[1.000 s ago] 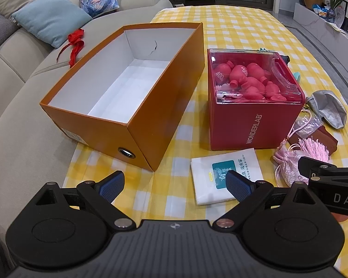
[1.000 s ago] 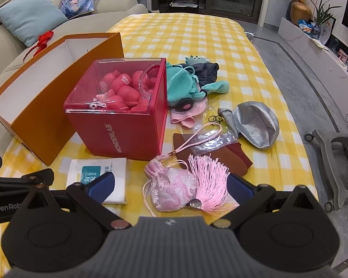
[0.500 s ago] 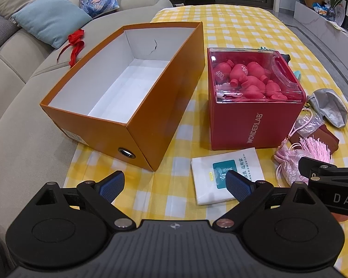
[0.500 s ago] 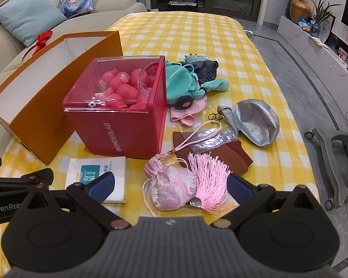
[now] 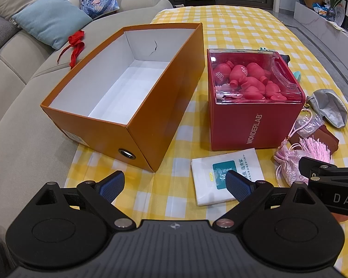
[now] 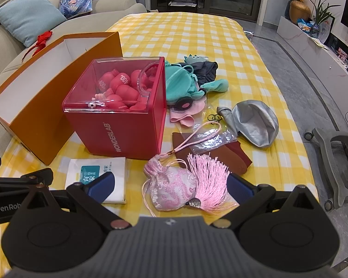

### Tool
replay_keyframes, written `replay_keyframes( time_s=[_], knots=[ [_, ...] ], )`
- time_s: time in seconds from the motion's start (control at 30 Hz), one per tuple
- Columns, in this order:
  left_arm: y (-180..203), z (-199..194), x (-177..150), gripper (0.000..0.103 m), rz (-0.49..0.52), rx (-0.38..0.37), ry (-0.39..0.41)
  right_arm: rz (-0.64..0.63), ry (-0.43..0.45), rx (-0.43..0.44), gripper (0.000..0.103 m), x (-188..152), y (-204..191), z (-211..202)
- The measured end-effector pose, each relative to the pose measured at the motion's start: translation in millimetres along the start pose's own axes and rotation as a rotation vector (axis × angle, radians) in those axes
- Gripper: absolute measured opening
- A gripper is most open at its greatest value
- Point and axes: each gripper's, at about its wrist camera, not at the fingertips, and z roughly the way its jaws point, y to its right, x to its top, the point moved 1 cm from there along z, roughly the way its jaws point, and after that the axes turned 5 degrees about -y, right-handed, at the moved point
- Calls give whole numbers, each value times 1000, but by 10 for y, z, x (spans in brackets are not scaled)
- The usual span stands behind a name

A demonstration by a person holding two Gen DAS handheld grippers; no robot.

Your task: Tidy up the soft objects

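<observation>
Left cam: left gripper (image 5: 175, 180) wide open, holds nothing, near empty orange box (image 5: 136, 125).
Right cam: right gripper (image 6: 170, 185) open too, w/ pink pouch (image 6: 171, 186) right btwn fingers. Tassel strings could snag.

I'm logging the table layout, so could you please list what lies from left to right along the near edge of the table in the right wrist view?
White packet → pink pouch → pink tassel → brown cloth, which lies slightly farther back.
</observation>
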Motion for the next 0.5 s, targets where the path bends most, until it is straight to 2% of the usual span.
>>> replay_keyframes(
  time_s=[0.5],
  knots=[
    [5,-19,10,103,2,3,3,-1,1,-1,100,0,1,-6]
  ],
)
